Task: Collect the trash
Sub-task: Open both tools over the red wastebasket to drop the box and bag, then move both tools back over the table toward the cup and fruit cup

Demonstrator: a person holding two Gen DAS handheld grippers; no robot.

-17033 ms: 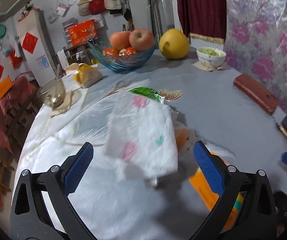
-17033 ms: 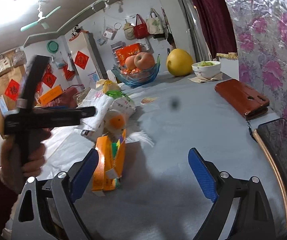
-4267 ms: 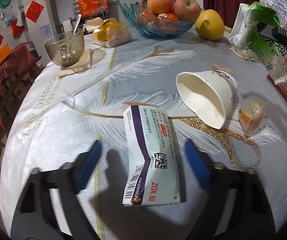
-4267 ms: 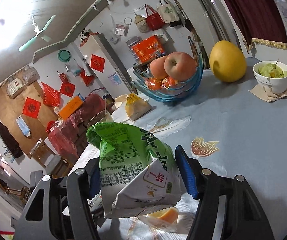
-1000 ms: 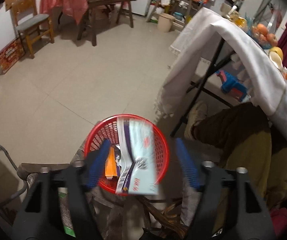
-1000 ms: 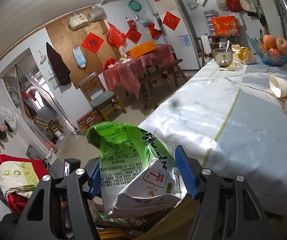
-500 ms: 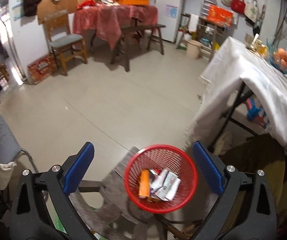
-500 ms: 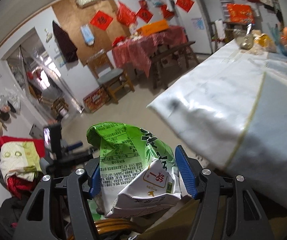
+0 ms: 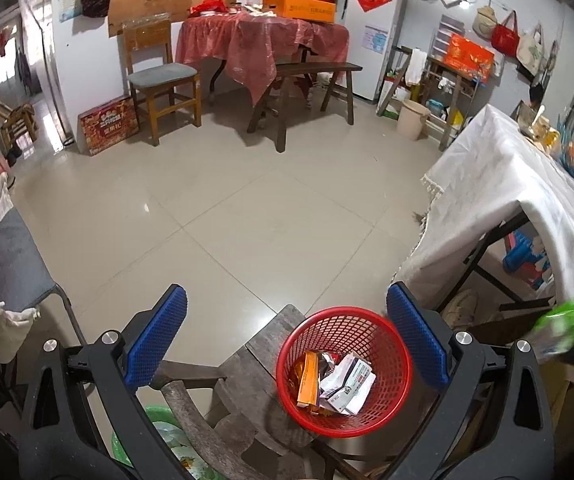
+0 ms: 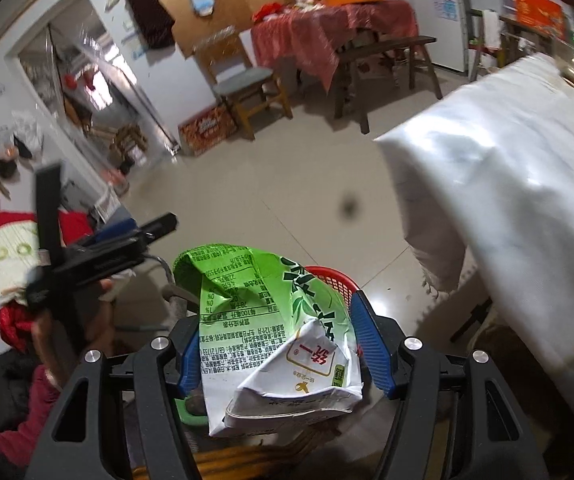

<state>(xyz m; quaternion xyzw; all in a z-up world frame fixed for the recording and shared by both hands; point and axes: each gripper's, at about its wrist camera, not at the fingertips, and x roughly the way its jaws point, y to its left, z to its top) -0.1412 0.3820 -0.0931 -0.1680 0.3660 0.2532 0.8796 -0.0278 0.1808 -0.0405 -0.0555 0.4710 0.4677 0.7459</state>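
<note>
Clamped across the crumpled green carton (image 10: pixel 271 332), the right gripper (image 10: pixel 275 350) carries it over the red basket (image 9: pixel 401 344), whose rim peeks at one o'clock. Spread wide and empty, the left gripper (image 9: pixel 287 338) frames the basket, discarded wrappers (image 9: pixel 339 380) inside.

Open red basket (image 9: pixel 391 336) mouth; draped table (image 9: pixel 499 184) edge seemingly near.

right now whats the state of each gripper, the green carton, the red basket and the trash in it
left gripper: open, empty, above the basket
right gripper: shut on the green carton
green carton: crumpled, held, not yet in the basket
red basket: upright on a wooden stool, partly filled
white box: lying in the basket
</note>
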